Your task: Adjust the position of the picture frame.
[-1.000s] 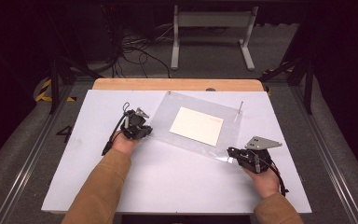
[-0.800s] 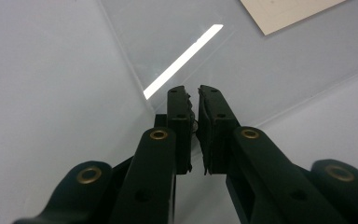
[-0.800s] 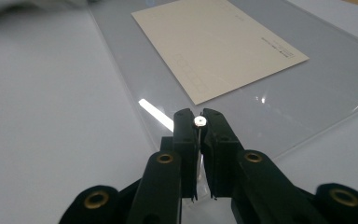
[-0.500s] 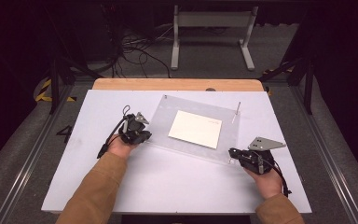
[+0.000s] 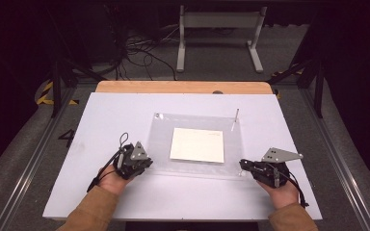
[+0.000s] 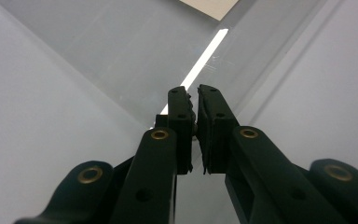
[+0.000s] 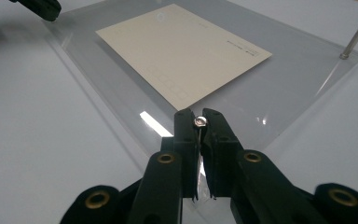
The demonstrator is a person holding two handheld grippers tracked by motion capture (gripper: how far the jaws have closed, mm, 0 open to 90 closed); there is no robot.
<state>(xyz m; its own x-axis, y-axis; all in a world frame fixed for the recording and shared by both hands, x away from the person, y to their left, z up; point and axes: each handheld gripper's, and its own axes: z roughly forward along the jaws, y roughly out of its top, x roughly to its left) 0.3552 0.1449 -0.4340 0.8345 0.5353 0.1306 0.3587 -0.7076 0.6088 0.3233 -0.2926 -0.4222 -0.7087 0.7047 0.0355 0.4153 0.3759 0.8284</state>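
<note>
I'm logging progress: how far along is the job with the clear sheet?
Done: the cream card lies flat on the clear sheet, and a pin stands at its far corner. In hand: the right gripper pinches a pin at the near corner. Left: the left gripper, shut, works its own corner.

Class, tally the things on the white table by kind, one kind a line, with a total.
Clear acrylic sheet: 1
Cream paper card: 1
Upright metal pin: 1
Hand-held gripper: 2, left and right
Total: 5
</note>
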